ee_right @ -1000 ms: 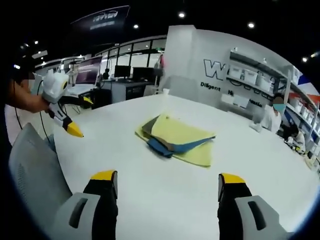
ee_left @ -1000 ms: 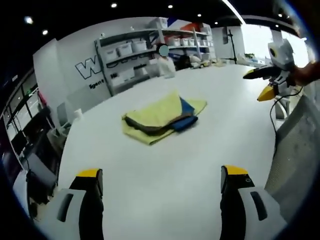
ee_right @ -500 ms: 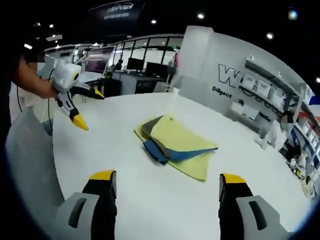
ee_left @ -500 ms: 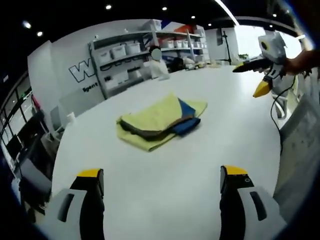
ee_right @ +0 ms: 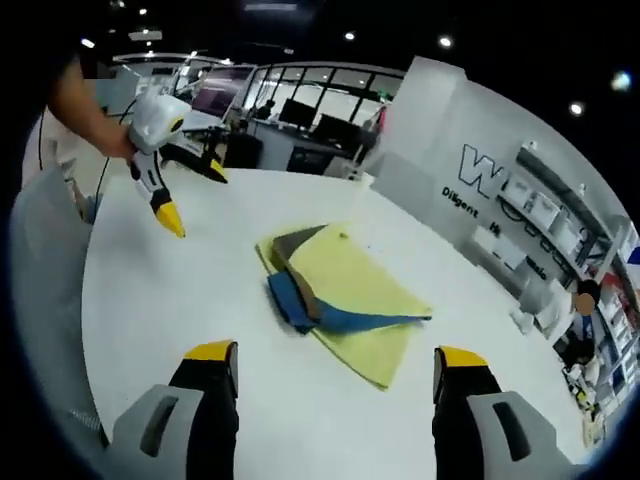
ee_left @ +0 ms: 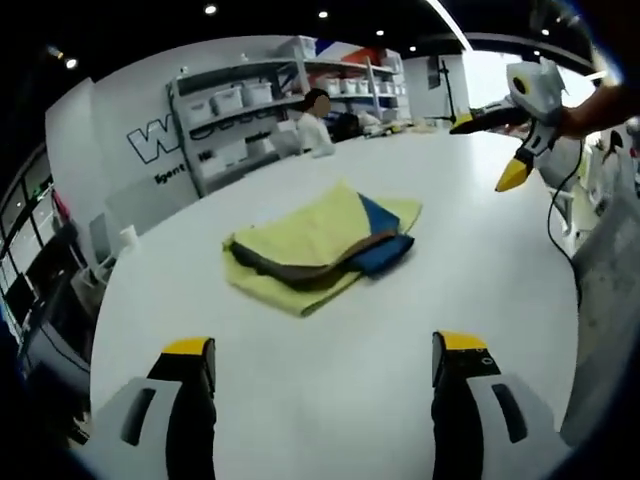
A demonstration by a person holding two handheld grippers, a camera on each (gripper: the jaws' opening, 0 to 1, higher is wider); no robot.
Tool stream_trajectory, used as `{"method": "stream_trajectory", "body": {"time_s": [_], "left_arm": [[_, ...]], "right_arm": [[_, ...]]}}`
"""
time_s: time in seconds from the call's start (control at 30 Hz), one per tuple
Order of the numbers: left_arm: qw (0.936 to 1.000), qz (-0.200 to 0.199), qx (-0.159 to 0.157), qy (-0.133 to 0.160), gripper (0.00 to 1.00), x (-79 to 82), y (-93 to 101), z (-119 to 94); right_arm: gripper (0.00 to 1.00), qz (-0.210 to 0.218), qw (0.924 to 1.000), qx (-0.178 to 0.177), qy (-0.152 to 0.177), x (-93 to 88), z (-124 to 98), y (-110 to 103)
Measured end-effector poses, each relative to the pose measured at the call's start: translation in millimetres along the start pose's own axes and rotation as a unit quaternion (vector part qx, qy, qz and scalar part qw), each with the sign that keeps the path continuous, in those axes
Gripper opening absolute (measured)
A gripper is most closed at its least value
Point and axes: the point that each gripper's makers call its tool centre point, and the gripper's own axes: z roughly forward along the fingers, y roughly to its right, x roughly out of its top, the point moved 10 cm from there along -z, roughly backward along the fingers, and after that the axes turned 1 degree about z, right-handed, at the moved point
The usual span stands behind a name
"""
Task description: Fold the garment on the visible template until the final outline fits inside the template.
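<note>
Garment (ee_left: 320, 245) lies folded mid-tabletop (ee_left: 330, 360), a flat stack: yellow layer on top and bottom, brown and blue layers sandwiched between, blue poking out one side. In the right gripper view the same stack (ee_right: 335, 290) sits ahead of the jaws, well apart from them. No template outline can be made out on the white surface; can't tell whether the fold fits it.

Left gripper (ee_left: 325, 375): jaws spread wide, nothing between them, hovering over bare tabletop short of the stack. Right gripper (ee_right: 325, 385): likewise spread and empty. Each one also shows in the other's view, raised above the tabletop edge in a person's hand; left gripper seen there at (ee_right: 165, 195), right gripper at (ee_left: 520, 150).

Handling judgement: soft, light fabric, limp, no stiffness; layers likely slide over each other, so a pinch on just the top sheet would peel it and undo the fold. Better hold is at a corner or folded edge, catching all layers together, one gripper per corner. Not fragile. Smooth tabletop, so the stack may drag if pushed.
</note>
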Motion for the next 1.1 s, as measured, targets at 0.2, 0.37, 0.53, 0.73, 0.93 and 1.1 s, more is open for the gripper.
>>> {"method": "stream_trajectory", "body": {"time_s": [0.2, 0.37, 0.53, 0.73, 0.93, 1.1], "left_arm": [[0.9998, 0.017, -0.002, 0.003, 0.77, 7.9, -10.3, 17], [0.9979, 0.062, -0.018, 0.005, 0.63, 10.1, -19.0, 36], [0.9975, 0.069, -0.015, 0.002, 0.55, 9.6, -28.6, 50], [0.9955, 0.09, -0.032, 0.0, 0.44, 13.3, -35.7, 67], [0.9908, 0.125, -0.051, 0.0, 0.37, 21.0, -38.3, 82], [0.9867, 0.148, -0.068, -0.004, 0.33, 24.8, -39.8, 94]], "right_arm": [[0.78, -0.013, 0.9999, -0.007, 0.001, 0.0, 19, -1], [0.74, -0.03, 0.9994, 0.011, -0.009, 1.2, 40, 3], [0.67, -0.044, 0.9986, 0.029, -0.012, 2.9, 55, 9], [0.54, -0.046, 0.998, 0.04, -0.018, 4.3, 72, 19], [0.49, -0.048, 0.9969, 0.057, -0.025, 0.5, 92, 23], [0.41, -0.068, 0.9933, 0.085, -0.038, -5.0, 106, 24]]}}
